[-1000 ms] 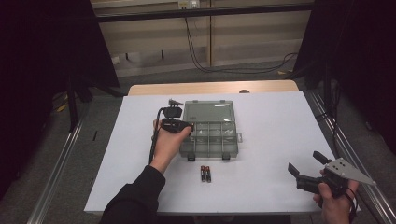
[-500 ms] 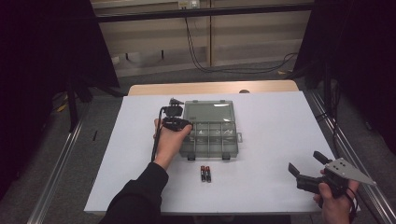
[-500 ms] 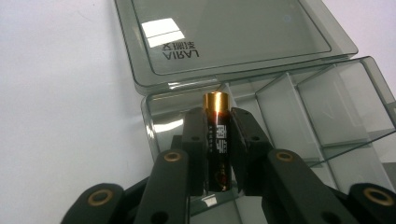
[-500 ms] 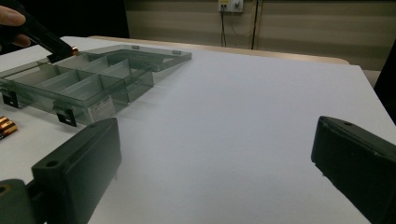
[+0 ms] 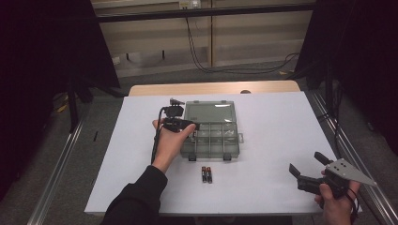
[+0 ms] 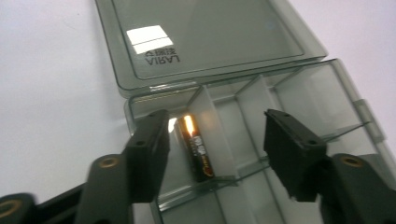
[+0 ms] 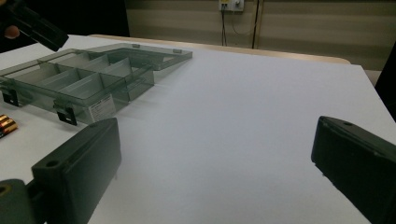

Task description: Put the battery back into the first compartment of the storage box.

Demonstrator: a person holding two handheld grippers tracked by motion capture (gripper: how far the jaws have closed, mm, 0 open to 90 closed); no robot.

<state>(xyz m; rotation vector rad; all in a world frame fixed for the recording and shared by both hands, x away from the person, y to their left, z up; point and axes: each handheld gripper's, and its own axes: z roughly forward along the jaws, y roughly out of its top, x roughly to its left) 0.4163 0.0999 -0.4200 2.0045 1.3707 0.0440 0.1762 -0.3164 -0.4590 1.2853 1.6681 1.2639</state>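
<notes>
A smoky clear compartment box [image 5: 224,140] lies open on the white table, its lid [image 5: 209,111] folded back. My left gripper [image 5: 188,125] hovers over the box's left end. Its jaws have just been opening and now stand apart. In the left gripper view a black and gold battery [image 6: 198,151] lies in a narrow compartment of the box [image 6: 299,98], below and between the left gripper [image 6: 217,149] jaws, and neither pad touches it. Two more batteries [image 5: 206,174] lie in front of the box. My right gripper [image 5: 309,164] rests open at the table's near right corner, holding nothing.
From the right gripper [image 7: 215,163] view, bare white table stretches ahead, with the box [image 7: 70,79] and the loose batteries [image 7: 5,125] at the left. The left gripper [image 7: 35,25] shows at the top left. Dark curtains and metal rails flank the table.
The left hand stays over the box's left end with hardly any shift. The right hand has kept still.
</notes>
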